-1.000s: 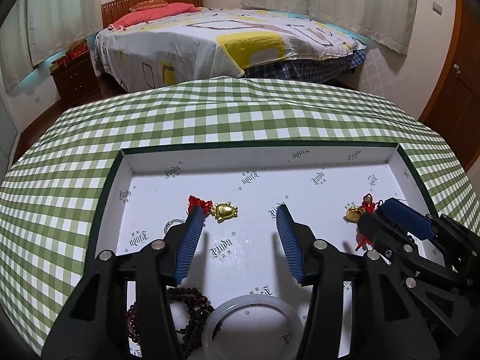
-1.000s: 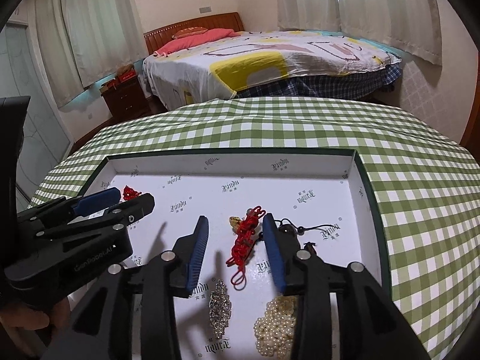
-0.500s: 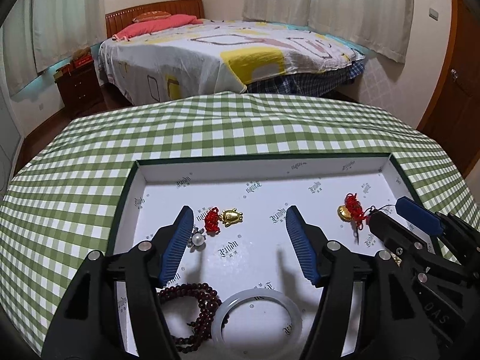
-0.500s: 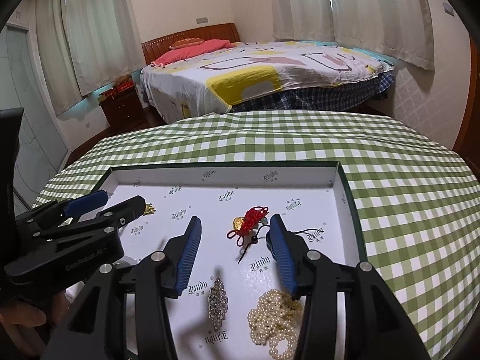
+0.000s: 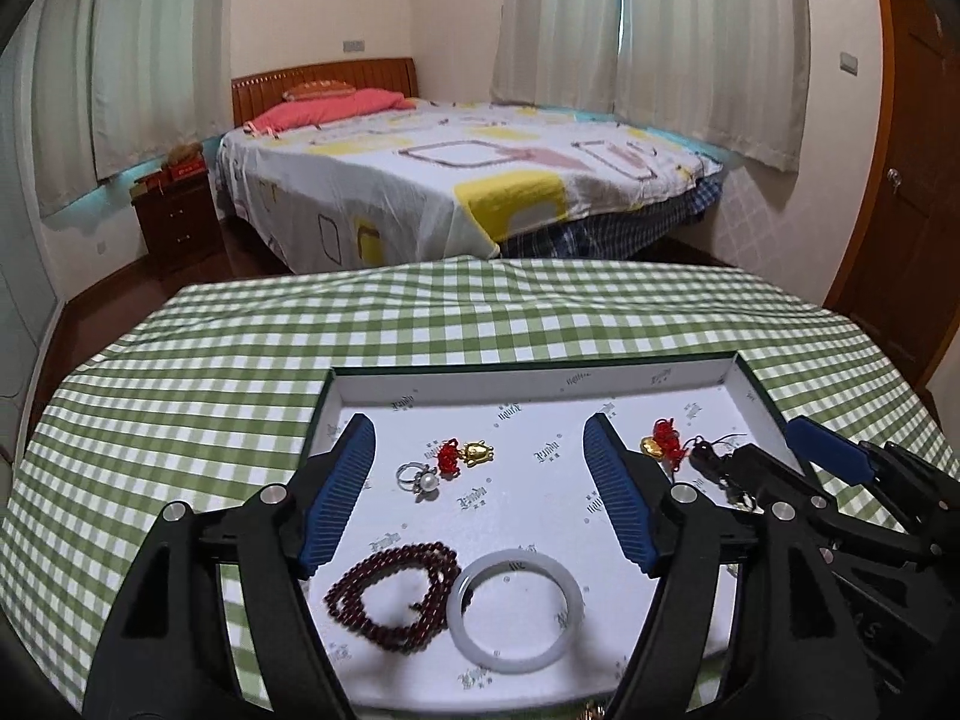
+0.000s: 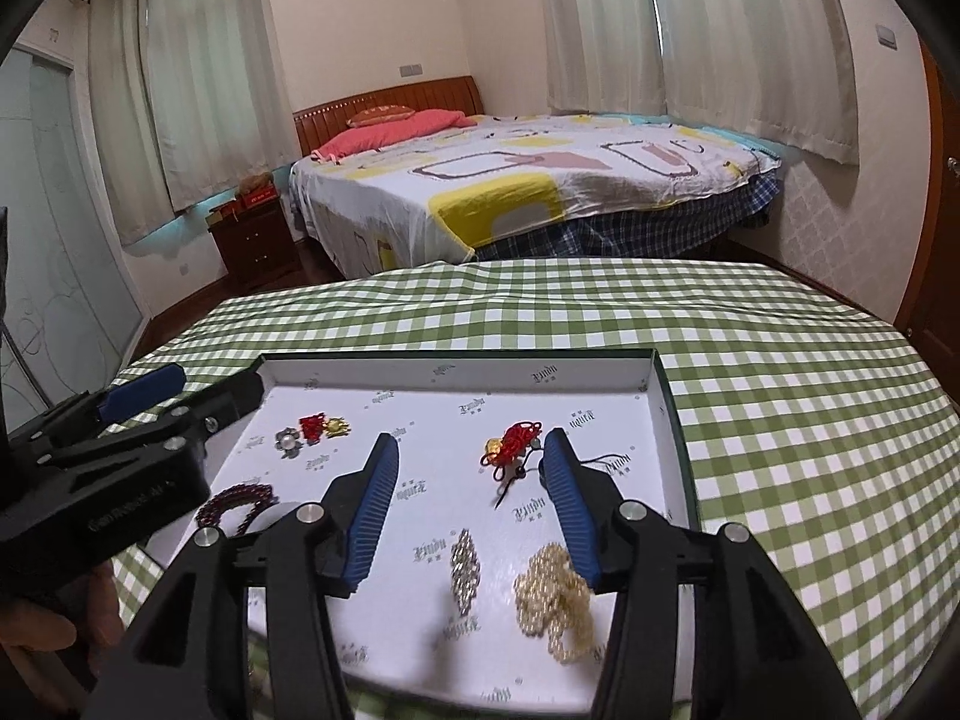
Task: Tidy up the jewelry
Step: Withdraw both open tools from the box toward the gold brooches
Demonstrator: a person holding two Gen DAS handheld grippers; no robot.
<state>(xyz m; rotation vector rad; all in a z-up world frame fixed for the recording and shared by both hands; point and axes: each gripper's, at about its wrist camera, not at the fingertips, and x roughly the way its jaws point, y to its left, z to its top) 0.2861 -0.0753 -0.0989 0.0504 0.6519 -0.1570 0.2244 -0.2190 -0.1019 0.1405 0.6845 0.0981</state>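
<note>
The left gripper (image 5: 480,480) hovered above the white tray (image 5: 540,381) with its jaws spread wide and empty. The pearl ring (image 5: 418,478) and the gold charm with red knot (image 5: 467,454) lay between the jaws, nearer the left jaw. The dark red bead bracelet (image 5: 393,594) and the white bangle (image 5: 516,609) touched each other below the jaw tips, closer to the camera.

The right gripper (image 6: 471,483) also hovered above the tray (image 6: 456,367), jaws open and holding nothing. The red-knotted gold pendant (image 6: 511,445) lay just beside the tip of the right jaw, on its inner side. The rhinestone brooch (image 6: 465,564) lay between the jaws, and the pearl necklace (image 6: 555,603) lay partly under the right jaw. The tray rested on the green checked surface (image 6: 780,420).
</note>
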